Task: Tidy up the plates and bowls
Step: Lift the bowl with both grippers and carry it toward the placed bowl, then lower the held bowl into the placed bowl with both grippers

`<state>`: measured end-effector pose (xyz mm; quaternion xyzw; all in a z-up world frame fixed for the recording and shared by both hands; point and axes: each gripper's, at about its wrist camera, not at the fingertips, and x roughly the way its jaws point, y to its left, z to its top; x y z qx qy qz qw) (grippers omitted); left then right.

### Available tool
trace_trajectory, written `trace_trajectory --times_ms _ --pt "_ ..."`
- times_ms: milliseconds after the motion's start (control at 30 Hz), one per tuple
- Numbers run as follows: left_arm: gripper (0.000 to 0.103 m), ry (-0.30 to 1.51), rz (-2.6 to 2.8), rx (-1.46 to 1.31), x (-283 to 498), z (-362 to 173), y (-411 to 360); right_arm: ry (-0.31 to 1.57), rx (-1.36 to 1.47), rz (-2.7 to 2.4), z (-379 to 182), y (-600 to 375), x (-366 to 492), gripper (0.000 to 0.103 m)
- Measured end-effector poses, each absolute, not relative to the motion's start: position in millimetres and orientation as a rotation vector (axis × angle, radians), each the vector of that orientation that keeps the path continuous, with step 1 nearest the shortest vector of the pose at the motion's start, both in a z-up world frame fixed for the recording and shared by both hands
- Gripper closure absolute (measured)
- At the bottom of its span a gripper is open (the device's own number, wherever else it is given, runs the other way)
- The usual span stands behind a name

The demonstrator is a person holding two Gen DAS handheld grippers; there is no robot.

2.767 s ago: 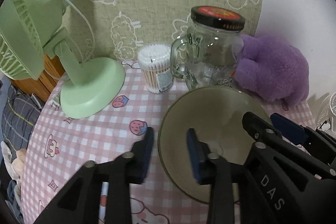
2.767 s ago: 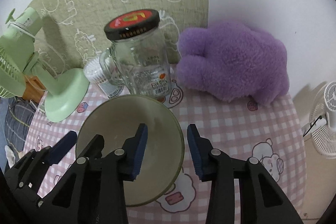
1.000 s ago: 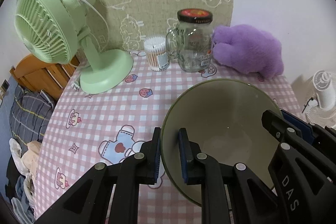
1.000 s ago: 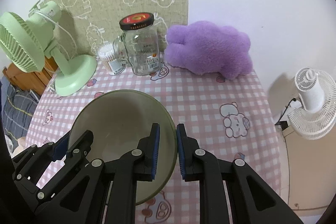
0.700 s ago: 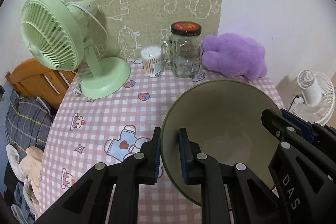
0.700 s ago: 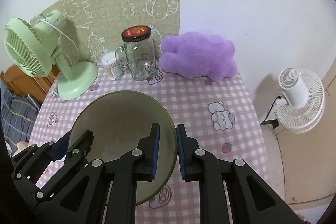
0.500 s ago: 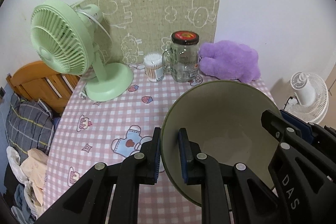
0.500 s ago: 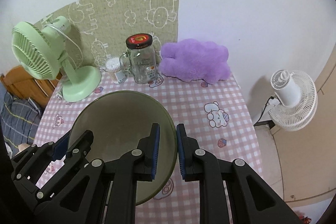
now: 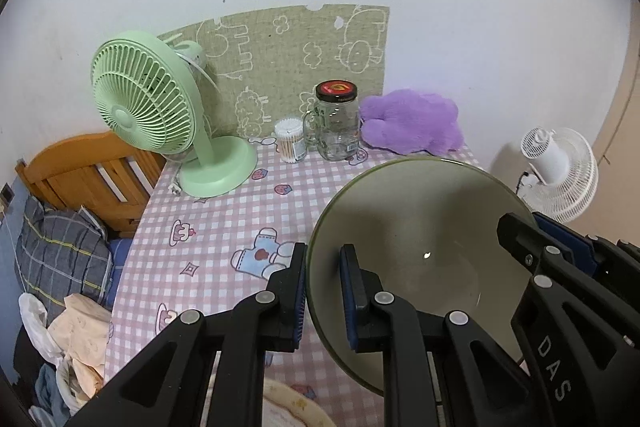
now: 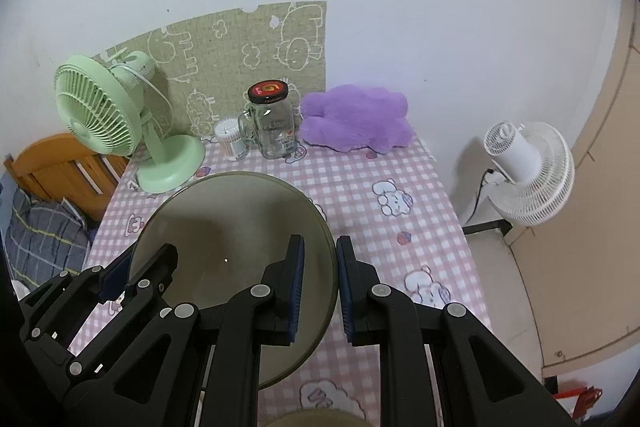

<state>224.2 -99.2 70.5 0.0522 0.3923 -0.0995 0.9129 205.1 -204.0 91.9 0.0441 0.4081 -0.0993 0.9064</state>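
The olive-green bowl (image 9: 420,227) hangs above the pink checked surface (image 9: 224,223), held by opposite edges. The left gripper (image 9: 323,293) has its fingers (image 9: 298,291) drawn nearly together, pinching the bowl's left rim with one pad outside the wall and one inside. The right gripper (image 10: 320,289) has its fingers (image 10: 294,287) equally narrow, clamped on the bowl's right rim. The left wrist view shows a cream dish rim (image 9: 296,405) at the bottom edge; the right wrist view shows more of the white fan (image 10: 528,175) on the floor, beside the surface.
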Motion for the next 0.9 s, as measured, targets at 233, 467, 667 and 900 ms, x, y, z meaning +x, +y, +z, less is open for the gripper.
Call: trace_trajectory --times_ms 233,467,667,900 --pt "0.091 0.820 -0.244 0.112 188 63 -94 0.848 0.102 -0.240 87 -198 165 0.083" --pt "0.091 0.829 -0.284 0.122 154 53 -94 0.858 0.115 -0.276 77 -196 127 0.083" --pt "0.091 0.856 -0.302 0.124 132 44 -98 0.880 0.127 -0.294 69 -199 102 0.083" --pt "0.091 0.890 -0.273 0.101 107 33 -101 0.908 0.125 -0.274 60 -205 79 0.083"
